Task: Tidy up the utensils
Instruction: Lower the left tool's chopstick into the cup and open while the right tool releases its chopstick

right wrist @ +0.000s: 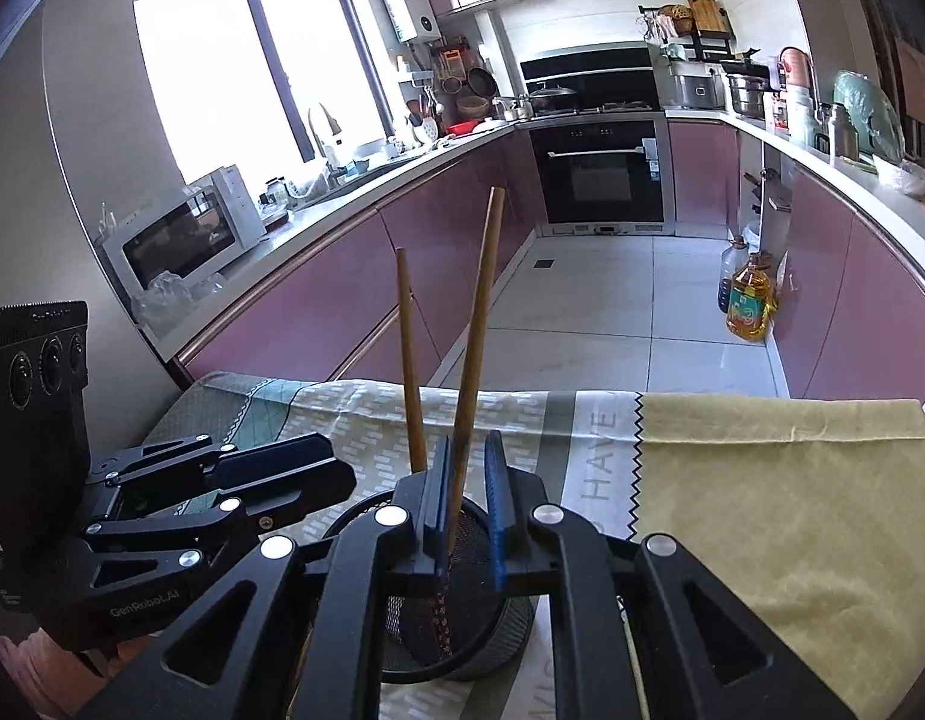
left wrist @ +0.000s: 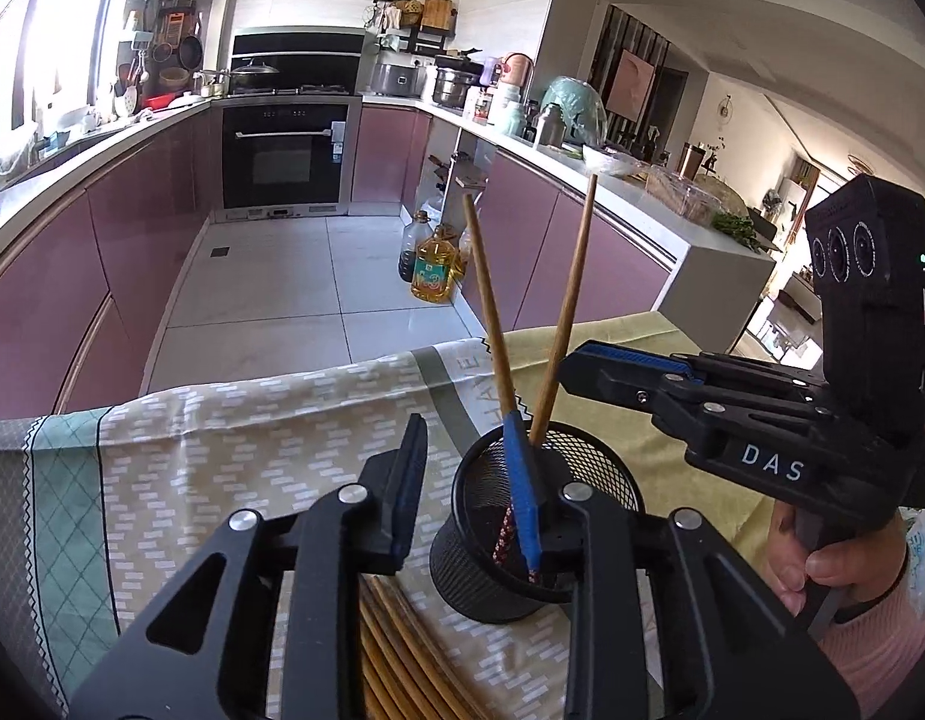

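Two chopsticks (left wrist: 573, 294) stand in the black mesh cup (left wrist: 588, 480) on the tablecloth (left wrist: 222, 438). Your left gripper (left wrist: 471, 492) is wide open beside the cup. Your right gripper (right wrist: 467, 504) sits around one stick with its jaws a little apart. More chopsticks (left wrist: 396, 648) lie nearby.

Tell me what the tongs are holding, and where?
Nothing looks gripped. The right tongs straddle one chopstick low down, above the mesh cup, with a gap showing. The left tongs are open.

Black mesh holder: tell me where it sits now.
The black mesh holder stands on the patterned cloth, low centre in both views, with two chopsticks leaning inside.
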`<state>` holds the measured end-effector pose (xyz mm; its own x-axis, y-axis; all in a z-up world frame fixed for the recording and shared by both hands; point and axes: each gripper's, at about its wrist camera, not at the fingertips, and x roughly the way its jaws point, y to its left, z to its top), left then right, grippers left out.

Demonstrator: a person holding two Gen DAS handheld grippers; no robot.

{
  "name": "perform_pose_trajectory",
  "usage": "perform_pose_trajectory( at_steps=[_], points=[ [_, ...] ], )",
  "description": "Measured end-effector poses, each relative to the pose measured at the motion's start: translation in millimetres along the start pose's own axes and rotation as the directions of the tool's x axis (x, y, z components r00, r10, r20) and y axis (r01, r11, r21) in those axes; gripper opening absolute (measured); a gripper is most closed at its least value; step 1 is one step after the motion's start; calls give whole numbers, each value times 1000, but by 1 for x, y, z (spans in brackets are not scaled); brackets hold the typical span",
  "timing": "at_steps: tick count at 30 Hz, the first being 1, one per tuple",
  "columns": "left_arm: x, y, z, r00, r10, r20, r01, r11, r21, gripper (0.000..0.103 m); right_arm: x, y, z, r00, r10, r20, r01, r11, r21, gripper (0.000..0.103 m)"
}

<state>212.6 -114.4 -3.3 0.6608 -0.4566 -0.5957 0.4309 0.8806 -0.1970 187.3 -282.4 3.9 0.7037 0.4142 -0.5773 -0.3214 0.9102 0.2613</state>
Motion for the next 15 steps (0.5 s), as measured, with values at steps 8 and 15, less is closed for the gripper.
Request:
perform_pose_trajectory(
  at_steps=[8, 15],
  points=[
    [-51, 20, -31, 993, 98, 63, -99, 995, 16, 44, -51, 24, -22, 995, 63, 82, -57, 996, -72, 31],
    [-54, 43, -87, 985, 161, -67, -158, 987, 40, 44, -40, 61, -75, 992, 115, -58, -123, 981, -152, 37]
  ],
)
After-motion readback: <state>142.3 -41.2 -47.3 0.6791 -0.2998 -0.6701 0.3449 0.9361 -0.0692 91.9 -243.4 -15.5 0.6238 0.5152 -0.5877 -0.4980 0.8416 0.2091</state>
